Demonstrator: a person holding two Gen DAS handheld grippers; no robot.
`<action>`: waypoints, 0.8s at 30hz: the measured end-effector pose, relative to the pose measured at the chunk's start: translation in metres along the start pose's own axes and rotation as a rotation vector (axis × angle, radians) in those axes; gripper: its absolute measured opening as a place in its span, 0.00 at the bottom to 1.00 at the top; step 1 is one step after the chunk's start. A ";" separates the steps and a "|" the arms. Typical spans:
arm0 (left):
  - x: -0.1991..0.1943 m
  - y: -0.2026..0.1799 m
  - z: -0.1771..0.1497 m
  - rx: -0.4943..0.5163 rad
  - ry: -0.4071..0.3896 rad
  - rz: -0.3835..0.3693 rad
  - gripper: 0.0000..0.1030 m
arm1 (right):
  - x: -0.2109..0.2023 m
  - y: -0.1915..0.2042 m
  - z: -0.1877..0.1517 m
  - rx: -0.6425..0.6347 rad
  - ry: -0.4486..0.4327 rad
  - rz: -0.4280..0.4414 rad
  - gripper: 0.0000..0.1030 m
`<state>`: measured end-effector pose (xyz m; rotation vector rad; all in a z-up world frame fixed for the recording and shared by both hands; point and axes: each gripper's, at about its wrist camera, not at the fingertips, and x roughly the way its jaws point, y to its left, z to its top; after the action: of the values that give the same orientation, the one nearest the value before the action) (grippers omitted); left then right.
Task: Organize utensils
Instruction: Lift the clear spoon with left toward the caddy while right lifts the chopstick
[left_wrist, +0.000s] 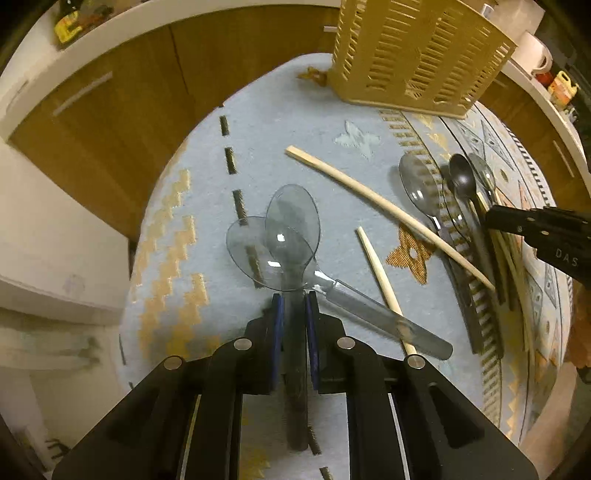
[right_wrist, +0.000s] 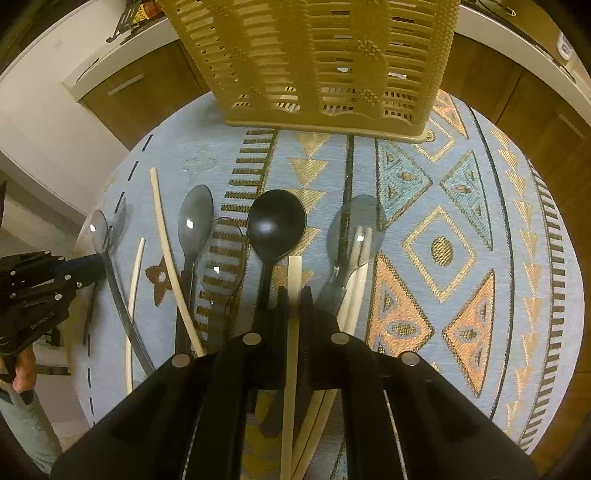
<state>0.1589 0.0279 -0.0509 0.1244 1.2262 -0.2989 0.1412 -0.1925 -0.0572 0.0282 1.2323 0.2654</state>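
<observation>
Covering round table (right_wrist: 480, 192), patterned blue cloth; wooden cabinets (left_wrist: 122, 110) behind. Left gripper (left_wrist: 294, 306) clamps clear spoon (left_wrist: 291, 229), right gripper (right_wrist: 294, 295) chopstick (right_wrist: 294, 273).

Home kitchen, wooden cabinets (left_wrist: 122, 110), white countertop (left_wrist: 74, 48)

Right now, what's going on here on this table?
A person is sorting utensils with two handheld grippers. The left gripper is clamped on a clear spoon; the right gripper is clamped on a chopstick. More spoons and chopsticks lie loose on the patterned cloth. The slotted holder stands behind them.
</observation>
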 end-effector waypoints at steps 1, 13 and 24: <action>-0.001 0.000 0.002 0.003 -0.007 0.009 0.14 | 0.001 0.000 0.001 0.002 0.000 0.001 0.05; 0.008 -0.036 0.010 0.123 -0.031 0.139 0.09 | -0.001 -0.004 -0.001 0.007 -0.012 0.029 0.05; -0.039 -0.121 0.007 0.416 -0.166 0.358 0.09 | -0.035 -0.014 -0.017 -0.001 -0.120 0.044 0.05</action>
<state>0.1182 -0.0836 -0.0039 0.6591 0.9424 -0.2416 0.1170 -0.2160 -0.0324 0.0689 1.1136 0.2983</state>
